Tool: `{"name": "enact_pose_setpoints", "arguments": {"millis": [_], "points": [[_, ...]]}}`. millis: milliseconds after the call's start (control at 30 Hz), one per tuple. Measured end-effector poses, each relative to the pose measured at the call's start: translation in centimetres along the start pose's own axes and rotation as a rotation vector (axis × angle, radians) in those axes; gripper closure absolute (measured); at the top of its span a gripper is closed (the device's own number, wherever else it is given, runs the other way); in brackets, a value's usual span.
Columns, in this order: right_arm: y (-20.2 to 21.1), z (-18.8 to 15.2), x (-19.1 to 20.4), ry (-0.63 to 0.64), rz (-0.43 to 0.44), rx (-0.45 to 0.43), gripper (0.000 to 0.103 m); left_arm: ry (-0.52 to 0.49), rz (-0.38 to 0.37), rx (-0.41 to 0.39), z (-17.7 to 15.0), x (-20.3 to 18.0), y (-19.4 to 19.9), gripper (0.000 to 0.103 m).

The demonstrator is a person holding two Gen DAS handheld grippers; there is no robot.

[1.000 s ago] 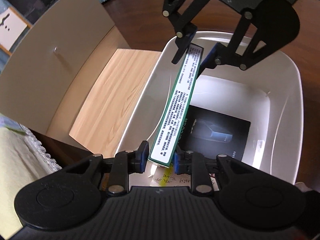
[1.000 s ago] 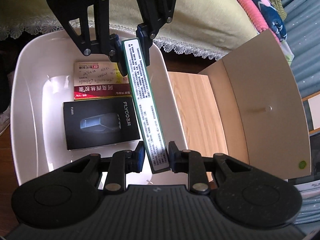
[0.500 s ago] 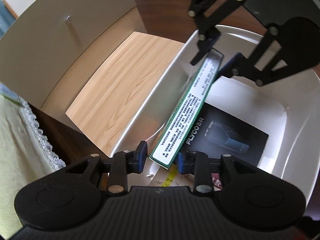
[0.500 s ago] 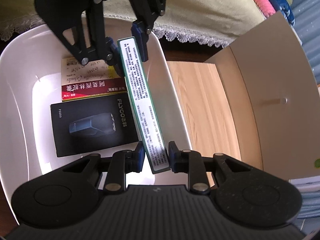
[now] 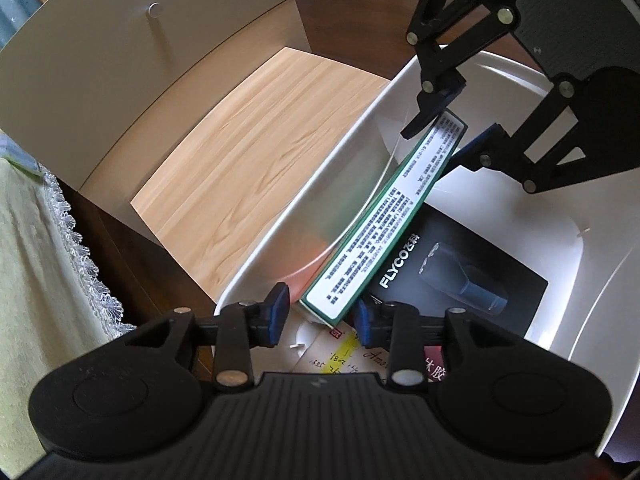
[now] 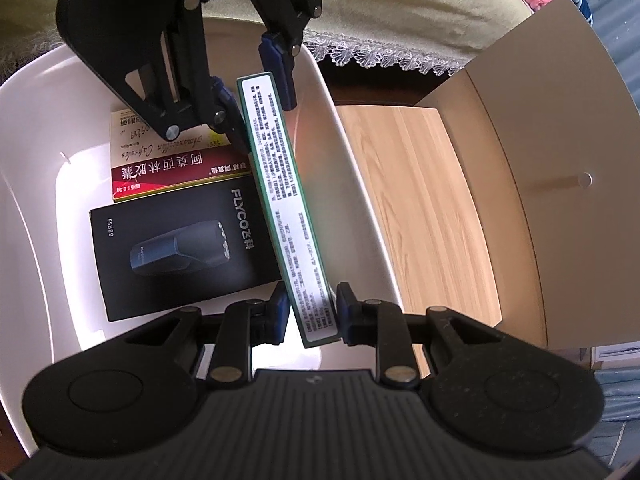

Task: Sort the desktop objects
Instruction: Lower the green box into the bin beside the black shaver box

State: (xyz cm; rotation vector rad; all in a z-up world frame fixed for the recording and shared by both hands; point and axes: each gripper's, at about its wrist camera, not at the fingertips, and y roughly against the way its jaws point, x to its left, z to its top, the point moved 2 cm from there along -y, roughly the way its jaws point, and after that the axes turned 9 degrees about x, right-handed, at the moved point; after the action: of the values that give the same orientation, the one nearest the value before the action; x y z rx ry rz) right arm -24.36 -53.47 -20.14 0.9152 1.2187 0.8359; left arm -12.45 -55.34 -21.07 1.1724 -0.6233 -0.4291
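The left hand-held gripper (image 5: pixel 320 318) is opening. The near end of the long green box (image 5: pixel 386 224) sits between its blue pads (image 5: pixel 277 312); the left pad stands clear of the box, and the right pad is at its edge. The right hand-held gripper (image 6: pixel 311 312) is narrow and clamps the opposite end of that box. The box hangs tilted on edge inside the white tub (image 6: pixel 352 168), along the wall next to the wooden board (image 6: pixel 424 208). Flat on the tub floor lie a black shaver box (image 6: pixel 180 248) and a red medicine box (image 6: pixel 168 168), side by side and touching.
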Motion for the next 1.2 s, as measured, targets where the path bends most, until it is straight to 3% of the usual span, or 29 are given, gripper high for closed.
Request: {"name": "enact_pose_setpoints", "arguments": {"millis": [100,533,800,1200], "points": [[-0.2,-0.1,0.0,0.002,0.001,0.003,0.082,0.006,0.015,0.008,-0.1,0.0,-0.2,0.053],[-0.4,0.1,0.3,0.006,0.002,0.014,0.082,-0.002,0.023,0.012,-0.1,-0.3,0.0,0.052],[-0.1,0.0,0.3,0.001,-0.024,0.003,0.080,-0.023,0.033,0.023,-0.3,-0.8,0.1,0.042],[1.1,-0.3,0.3,-0.007,-0.041,-0.016,0.080,-0.024,0.059,0.018,-1.1,-1.0,1.0,0.037]]}}
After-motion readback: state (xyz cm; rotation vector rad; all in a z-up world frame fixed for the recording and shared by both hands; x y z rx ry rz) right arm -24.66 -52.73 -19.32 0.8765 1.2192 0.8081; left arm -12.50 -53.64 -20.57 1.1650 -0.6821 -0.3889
